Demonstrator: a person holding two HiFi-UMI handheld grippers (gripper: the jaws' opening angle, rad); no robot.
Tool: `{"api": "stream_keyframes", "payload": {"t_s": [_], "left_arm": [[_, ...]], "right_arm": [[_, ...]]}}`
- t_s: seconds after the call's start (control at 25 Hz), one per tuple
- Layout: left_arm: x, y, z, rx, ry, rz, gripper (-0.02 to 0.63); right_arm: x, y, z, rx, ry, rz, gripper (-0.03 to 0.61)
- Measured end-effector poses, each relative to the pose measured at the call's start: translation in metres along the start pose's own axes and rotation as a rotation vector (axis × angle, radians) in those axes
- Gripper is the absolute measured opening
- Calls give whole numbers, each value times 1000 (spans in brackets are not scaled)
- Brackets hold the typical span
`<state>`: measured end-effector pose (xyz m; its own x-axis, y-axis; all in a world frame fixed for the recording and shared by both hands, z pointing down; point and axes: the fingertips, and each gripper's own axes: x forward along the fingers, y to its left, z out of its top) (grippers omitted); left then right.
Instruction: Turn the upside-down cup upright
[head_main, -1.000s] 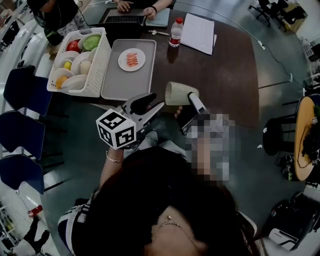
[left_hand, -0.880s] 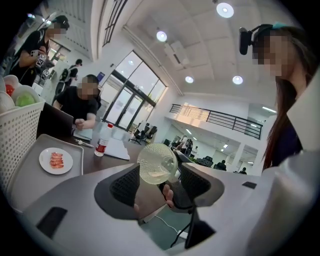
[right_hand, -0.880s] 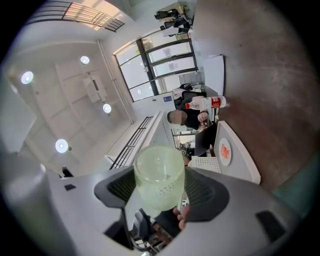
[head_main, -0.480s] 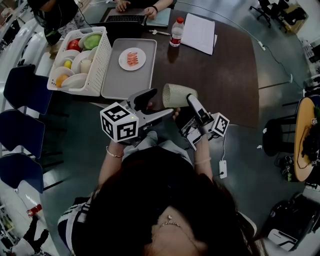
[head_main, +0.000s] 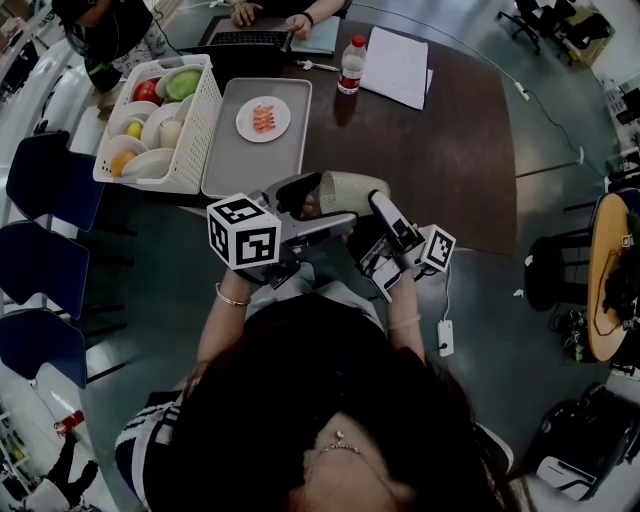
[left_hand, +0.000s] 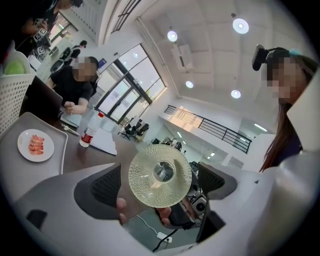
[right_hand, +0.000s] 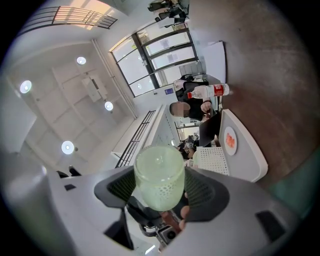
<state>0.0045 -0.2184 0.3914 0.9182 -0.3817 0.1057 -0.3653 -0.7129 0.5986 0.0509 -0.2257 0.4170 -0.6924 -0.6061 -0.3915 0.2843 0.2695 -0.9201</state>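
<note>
While right gripper (right_hand: 159, 192) clamps cup (right_hand: 157, 172) across its dimpled side, cup hangs in air, lying roughly level, by near edge of table (head_main: 450, 160). Left gripper (left_hand: 161, 181): jaws just been opening, now spread wide; cup's round end sits between pads, gap each side, no contact. Beyond, on table: grey tray (head_main: 250, 165) with plate (head_main: 280, 128) of pink food, white basket (head_main: 205, 120) of bowls and fruit just left of tray, bottle (head_main: 350, 62) and papers (head_main: 397, 65) at far side.
</note>
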Motion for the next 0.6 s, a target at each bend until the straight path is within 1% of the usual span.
{"api": "stream_keyframes", "payload": {"t_s": [0.12, 0.2, 0.44, 0.56, 0.6], "left_arm": [[5, -1, -1, -11, 16, -16, 468], [8, -3, -3, -2, 33, -20, 467], [15, -5, -9, 87, 71, -4, 466], [15, -3, -8, 106, 66, 12, 462], [15, -2, -8, 106, 61, 17, 412]], "right_arm": [[1, 0, -1, 5, 8, 8, 318], [1, 0, -2, 9, 11, 10, 318], [3, 1, -3, 18, 22, 20, 318], [3, 2, -2, 21, 24, 26, 318], [3, 2, -2, 22, 25, 28, 318]]}}
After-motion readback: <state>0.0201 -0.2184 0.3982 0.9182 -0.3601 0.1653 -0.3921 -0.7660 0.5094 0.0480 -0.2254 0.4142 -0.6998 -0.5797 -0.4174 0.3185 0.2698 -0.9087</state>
